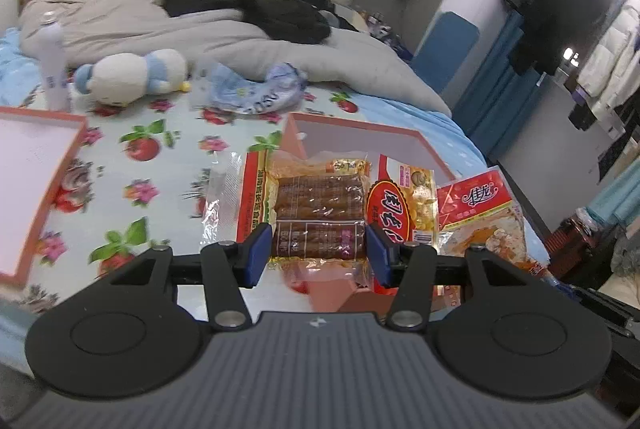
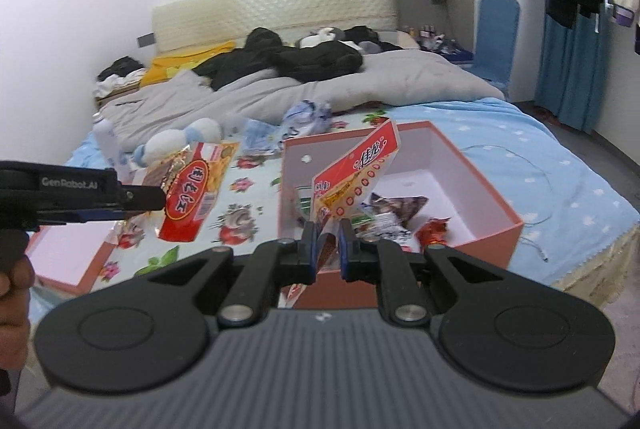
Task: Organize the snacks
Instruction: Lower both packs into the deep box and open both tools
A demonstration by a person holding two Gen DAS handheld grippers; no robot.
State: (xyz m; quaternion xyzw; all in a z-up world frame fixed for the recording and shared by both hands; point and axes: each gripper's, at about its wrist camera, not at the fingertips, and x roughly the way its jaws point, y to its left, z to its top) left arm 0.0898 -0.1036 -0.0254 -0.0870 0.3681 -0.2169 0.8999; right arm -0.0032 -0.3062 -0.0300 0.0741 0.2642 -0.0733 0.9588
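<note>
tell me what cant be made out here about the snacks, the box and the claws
- Left wrist view: the box interior is hidden behind the red snack pack held in the left claw.
- Right wrist view: the lower end of the red-and-white packet is hidden between the right claw fingers.
- Right wrist view: the wrappers in the box are blurred, unreadable.
- Both views: the box lid is cut off or covered.

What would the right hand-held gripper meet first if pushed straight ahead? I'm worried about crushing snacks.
Probably the snacks already lying in the box, since the right hand-held gripper, shut on the red packet, points over the near wall. Depth is unclear.
</note>
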